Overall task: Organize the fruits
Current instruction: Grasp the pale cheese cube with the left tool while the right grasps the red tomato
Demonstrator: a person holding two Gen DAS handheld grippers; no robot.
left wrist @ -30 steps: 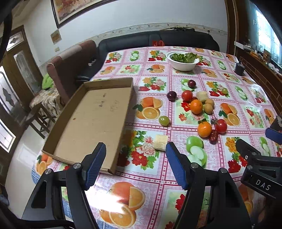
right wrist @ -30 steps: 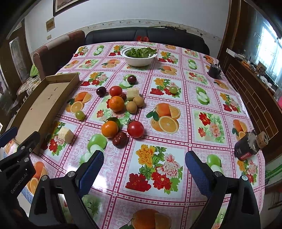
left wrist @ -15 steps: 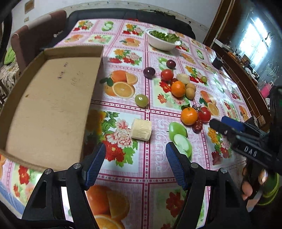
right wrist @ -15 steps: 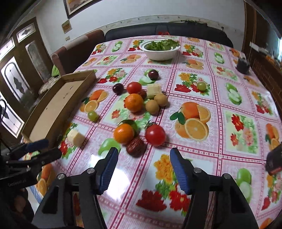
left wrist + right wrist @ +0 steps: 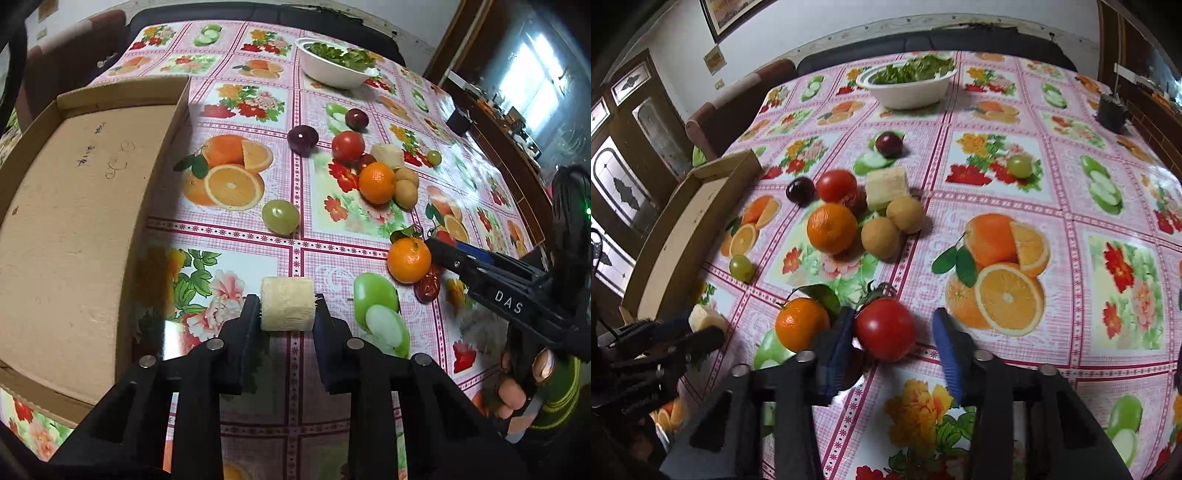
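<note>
We have our left gripper clamped on the pale yellow fruit chunk, low over the table beside the cardboard tray. Our right gripper fingers straddle the tomato, the left one touching, the right one apart.

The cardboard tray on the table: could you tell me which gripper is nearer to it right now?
Left. The left gripper, shut on the pale banana chunk, sits just beside the cardboard tray. The right gripper straddles a tomato farther across the table, beyond the leafy orange.
</note>
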